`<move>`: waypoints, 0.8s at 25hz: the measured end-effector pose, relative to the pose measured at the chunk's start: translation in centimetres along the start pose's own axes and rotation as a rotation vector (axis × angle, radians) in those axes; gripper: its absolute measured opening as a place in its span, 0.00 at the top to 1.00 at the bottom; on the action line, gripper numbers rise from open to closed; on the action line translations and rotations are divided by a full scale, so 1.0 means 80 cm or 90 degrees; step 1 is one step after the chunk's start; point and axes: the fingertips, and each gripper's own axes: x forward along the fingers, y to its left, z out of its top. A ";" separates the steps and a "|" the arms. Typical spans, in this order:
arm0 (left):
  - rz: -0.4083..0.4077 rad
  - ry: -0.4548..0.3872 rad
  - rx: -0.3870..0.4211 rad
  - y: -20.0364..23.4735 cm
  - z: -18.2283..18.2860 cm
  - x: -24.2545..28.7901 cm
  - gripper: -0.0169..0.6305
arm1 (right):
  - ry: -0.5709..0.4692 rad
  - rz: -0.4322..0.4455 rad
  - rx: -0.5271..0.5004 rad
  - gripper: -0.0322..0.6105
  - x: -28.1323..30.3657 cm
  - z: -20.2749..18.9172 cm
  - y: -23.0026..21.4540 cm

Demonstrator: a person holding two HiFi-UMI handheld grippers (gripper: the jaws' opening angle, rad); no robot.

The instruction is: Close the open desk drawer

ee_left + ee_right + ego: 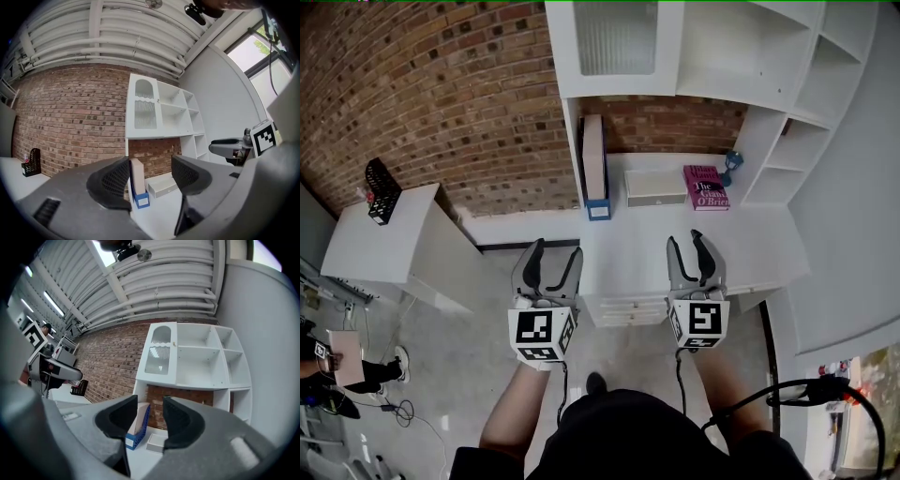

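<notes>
**Head view.** White desk (750, 253) under a white shelf unit (712, 56) against a brick wall. Drawer (628, 310) at the near front edge of the desk, between the two grippers. Drawer front facing the person, long axis running left to right. Open or pushed in: cannot tell from this steep angle. Left gripper (556, 248) and right gripper (684, 239) level with each other, both pointing toward the far wall and touching nothing. On the far part of the desktop: blue file holder (596, 169), white box (654, 187), pink book (705, 187).

**Left gripper view.** Claw spread apart and empty. File holder and white box seen through the gap. Right gripper visible at the right edge. Ceiling and window shown only in the gripper views.

**Right gripper view.** Claw apart with nothing gripped, gap narrower than on the left gripper. Same file holder and box beyond. Drawer visible in the head view only.
</notes>
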 end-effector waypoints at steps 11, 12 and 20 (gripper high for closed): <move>-0.008 0.003 -0.013 0.010 -0.007 0.014 0.55 | 0.010 0.001 0.006 0.69 0.012 -0.001 0.007; -0.009 0.004 -0.014 0.010 -0.008 0.015 0.55 | 0.011 0.002 0.006 0.69 0.013 -0.002 0.007; -0.018 0.010 -0.023 0.013 -0.015 0.024 0.55 | 0.019 0.006 0.026 0.73 0.020 -0.004 0.007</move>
